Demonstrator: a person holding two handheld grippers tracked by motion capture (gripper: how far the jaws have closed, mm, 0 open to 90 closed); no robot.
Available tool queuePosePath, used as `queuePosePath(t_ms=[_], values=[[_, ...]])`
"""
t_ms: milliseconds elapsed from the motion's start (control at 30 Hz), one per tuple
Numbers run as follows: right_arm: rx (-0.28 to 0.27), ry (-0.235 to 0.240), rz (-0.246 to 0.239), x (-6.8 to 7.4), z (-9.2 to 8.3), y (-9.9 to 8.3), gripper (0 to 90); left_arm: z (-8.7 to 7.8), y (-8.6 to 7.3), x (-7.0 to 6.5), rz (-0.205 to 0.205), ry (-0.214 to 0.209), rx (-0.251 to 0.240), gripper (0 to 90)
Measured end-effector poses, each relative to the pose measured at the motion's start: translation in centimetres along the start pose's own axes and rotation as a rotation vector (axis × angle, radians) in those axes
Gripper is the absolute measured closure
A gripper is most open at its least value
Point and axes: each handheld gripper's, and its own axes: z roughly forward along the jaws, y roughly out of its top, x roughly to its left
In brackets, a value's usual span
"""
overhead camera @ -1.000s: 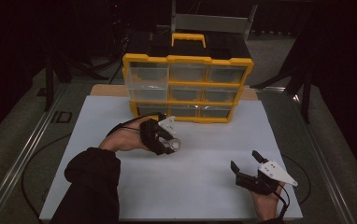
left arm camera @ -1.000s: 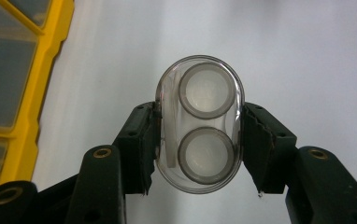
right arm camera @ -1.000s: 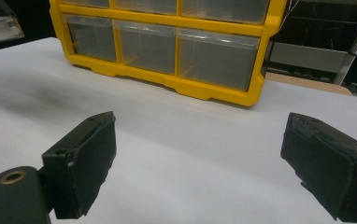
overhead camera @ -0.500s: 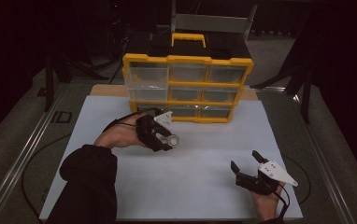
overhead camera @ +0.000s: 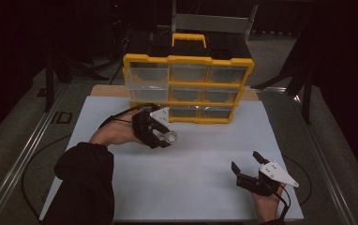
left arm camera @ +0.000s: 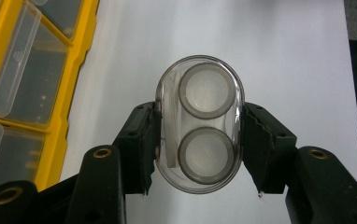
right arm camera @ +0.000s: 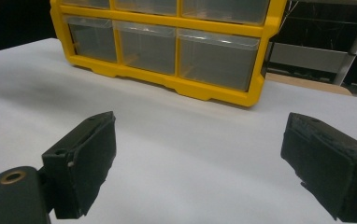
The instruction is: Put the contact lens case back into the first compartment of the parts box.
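My left gripper [overhead camera: 164, 137] is shut on a clear oval plastic case [left arm camera: 199, 122] with two round grey-rimmed discs inside; both pads press its sides. In the high view the case [overhead camera: 168, 137] hangs just above the white table [overhead camera: 196, 159], in front of the lower left of a yellow drawer cabinet [overhead camera: 188, 86] with clear drawers. The cabinet's drawers [left arm camera: 17, 70] run along the left edge of the left gripper view. My right gripper [overhead camera: 244, 168] rests near the table's front right, open with nothing between its jaws [right arm camera: 200, 163]; the cabinet [right arm camera: 167, 42] stands ahead of it.
The cabinet has a yellow carry handle [overhead camera: 189, 38] on top and stands at the table's far edge. Metal rails [overhead camera: 22, 154] run along the table's left side, and dark stands surround the table.
My left hand has lifted the clear case a little and carried it slightly toward the cabinet. The right gripper has stayed where it was.
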Motion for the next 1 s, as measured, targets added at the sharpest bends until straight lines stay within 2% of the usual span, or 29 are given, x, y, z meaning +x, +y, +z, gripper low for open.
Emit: queuePosePath(t_ms=[367,1000], values=[[-0.008,0.002,0.018,-0.2,-0.1,0.0,10.3,-1.3,0.3,0.3,0.005,-0.002,-0.027,49.8],[0.002,0.019,0.02,-0.1,0.1,-0.1,9.9,-3.4,0.6,0.8,0.01,0.013,-0.039,49.7]])
